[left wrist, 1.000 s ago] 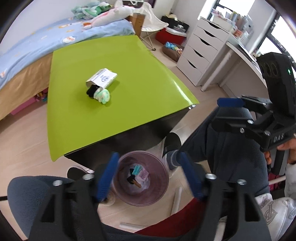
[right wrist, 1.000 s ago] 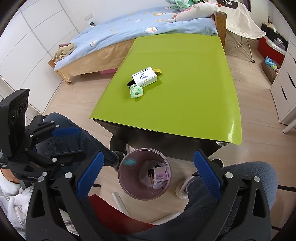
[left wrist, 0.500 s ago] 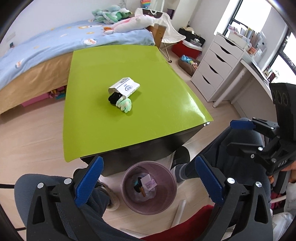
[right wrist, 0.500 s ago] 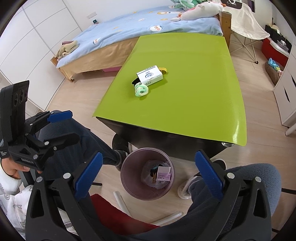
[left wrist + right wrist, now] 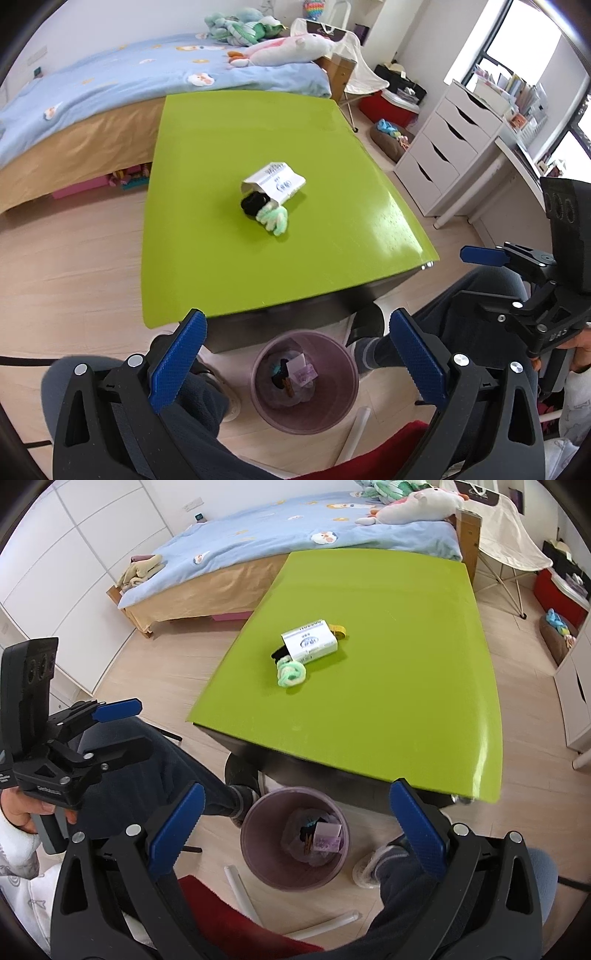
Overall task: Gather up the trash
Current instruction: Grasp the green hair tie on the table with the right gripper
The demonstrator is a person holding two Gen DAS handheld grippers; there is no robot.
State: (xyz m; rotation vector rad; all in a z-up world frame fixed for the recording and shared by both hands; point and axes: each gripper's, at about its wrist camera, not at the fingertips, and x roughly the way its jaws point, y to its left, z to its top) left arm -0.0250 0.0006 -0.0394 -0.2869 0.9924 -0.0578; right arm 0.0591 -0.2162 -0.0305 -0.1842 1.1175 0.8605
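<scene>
A purple trash bin (image 5: 304, 384) stands on the floor under the near edge of the green table (image 5: 207, 236); it holds a few scraps. It also shows in the right wrist view (image 5: 293, 836). On the table lie a white box (image 5: 275, 181), a black item (image 5: 253, 204) and a pale green fluffy item (image 5: 273, 218); the box (image 5: 309, 642) and green item (image 5: 291, 674) show in the right wrist view too, with a yellow piece (image 5: 338, 630) behind the box. My left gripper (image 5: 295, 363) is open and empty above the bin. My right gripper (image 5: 293, 840) is open and empty above the bin.
A bed (image 5: 110, 96) with a blue cover stands behind the table. White drawers (image 5: 450, 147) and a desk are at the right. The person's legs (image 5: 155, 771) sit either side of the bin. White tubes (image 5: 240, 890) lie on the floor.
My left gripper has opened wide and lifted back from the bin. Both views have tilted up toward the table.
</scene>
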